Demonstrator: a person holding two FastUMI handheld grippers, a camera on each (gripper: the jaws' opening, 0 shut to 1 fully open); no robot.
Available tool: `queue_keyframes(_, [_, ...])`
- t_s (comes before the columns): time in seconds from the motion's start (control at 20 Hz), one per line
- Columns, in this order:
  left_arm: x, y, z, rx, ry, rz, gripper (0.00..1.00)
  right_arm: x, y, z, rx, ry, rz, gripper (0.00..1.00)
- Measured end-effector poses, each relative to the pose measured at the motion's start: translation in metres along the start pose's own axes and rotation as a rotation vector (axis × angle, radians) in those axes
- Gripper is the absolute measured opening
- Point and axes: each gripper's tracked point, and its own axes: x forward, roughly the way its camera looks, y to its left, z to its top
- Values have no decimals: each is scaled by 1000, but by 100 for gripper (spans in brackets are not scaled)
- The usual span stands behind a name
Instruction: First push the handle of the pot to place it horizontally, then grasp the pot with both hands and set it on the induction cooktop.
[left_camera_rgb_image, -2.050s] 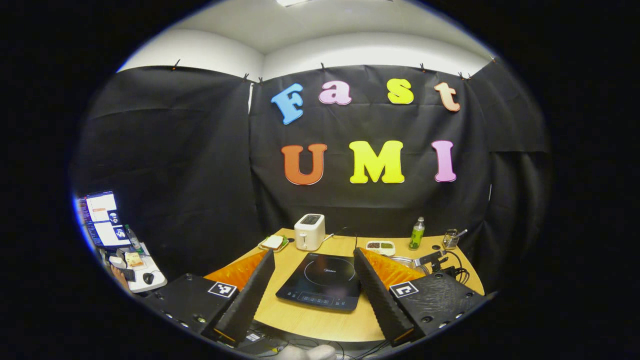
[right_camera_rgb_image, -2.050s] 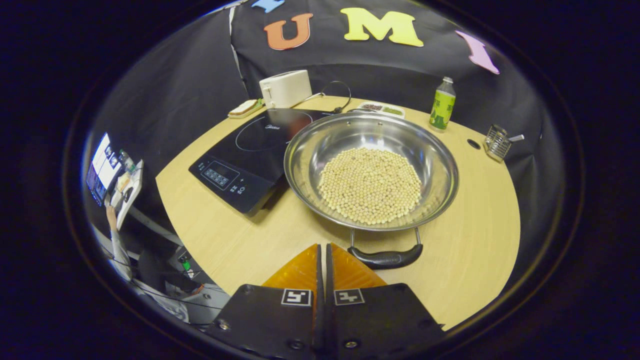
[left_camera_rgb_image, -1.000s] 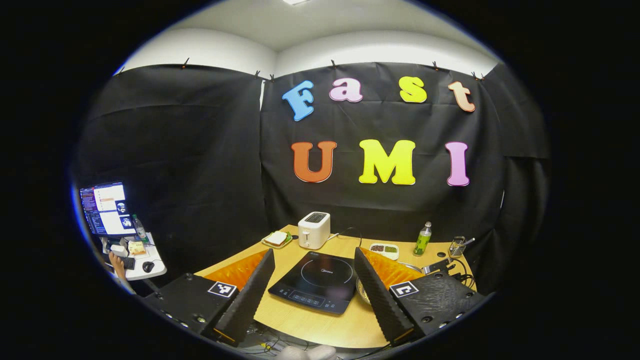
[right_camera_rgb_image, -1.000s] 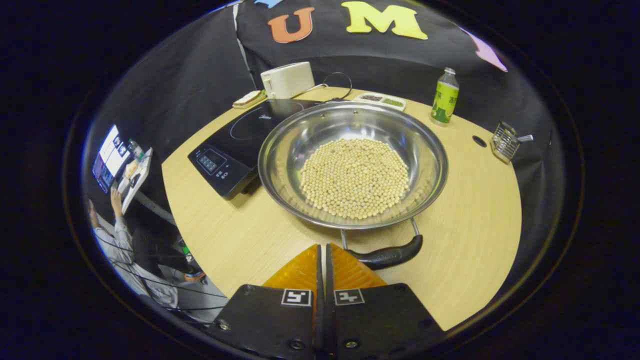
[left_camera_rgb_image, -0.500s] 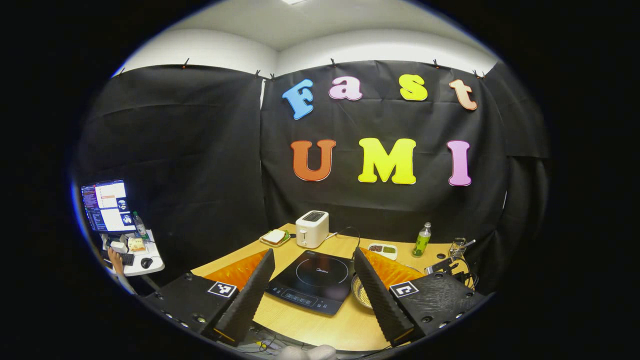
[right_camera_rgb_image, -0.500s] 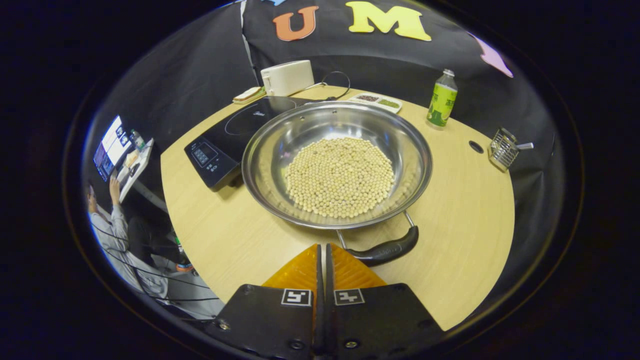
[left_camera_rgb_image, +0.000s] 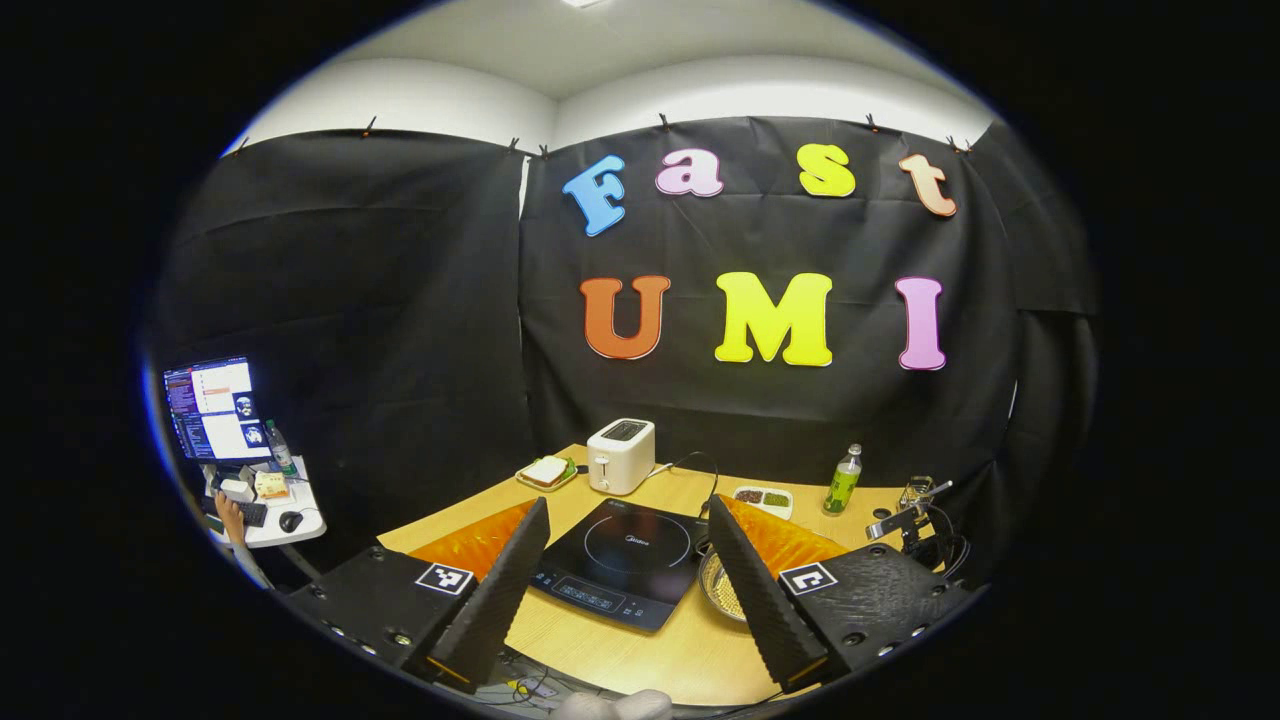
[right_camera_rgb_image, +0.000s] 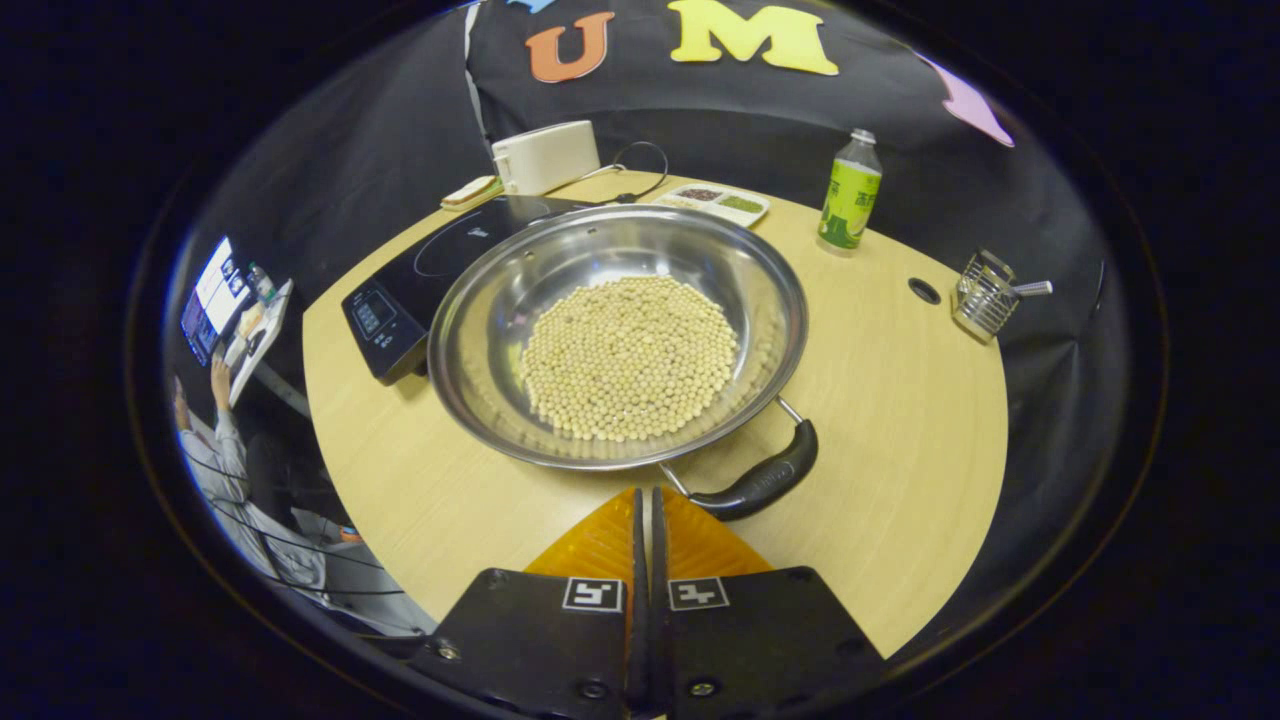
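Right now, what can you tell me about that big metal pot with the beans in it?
The pot is a wide, shallow, shiny bowl that looks like steel, standing upright on the wooden table. A flat layer of pale round beans covers its bottom. One dark handle on two metal wires points toward the right gripper, whose shut fingers lie beside its end. Its far rim overlaps the black induction cooktop; whether they touch is unclear.

wooden table (right_camera_rgb_image: 900, 420), pot (right_camera_rgb_image: 500, 300), cooktop (right_camera_rgb_image: 400, 290), toaster (right_camera_rgb_image: 545, 157)
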Motion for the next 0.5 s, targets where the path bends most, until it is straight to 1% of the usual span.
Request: queue_keyframes(0.5, [17, -9, -2, 0, 3, -11, 95, 4, -39, 10, 34, 4, -43, 1])
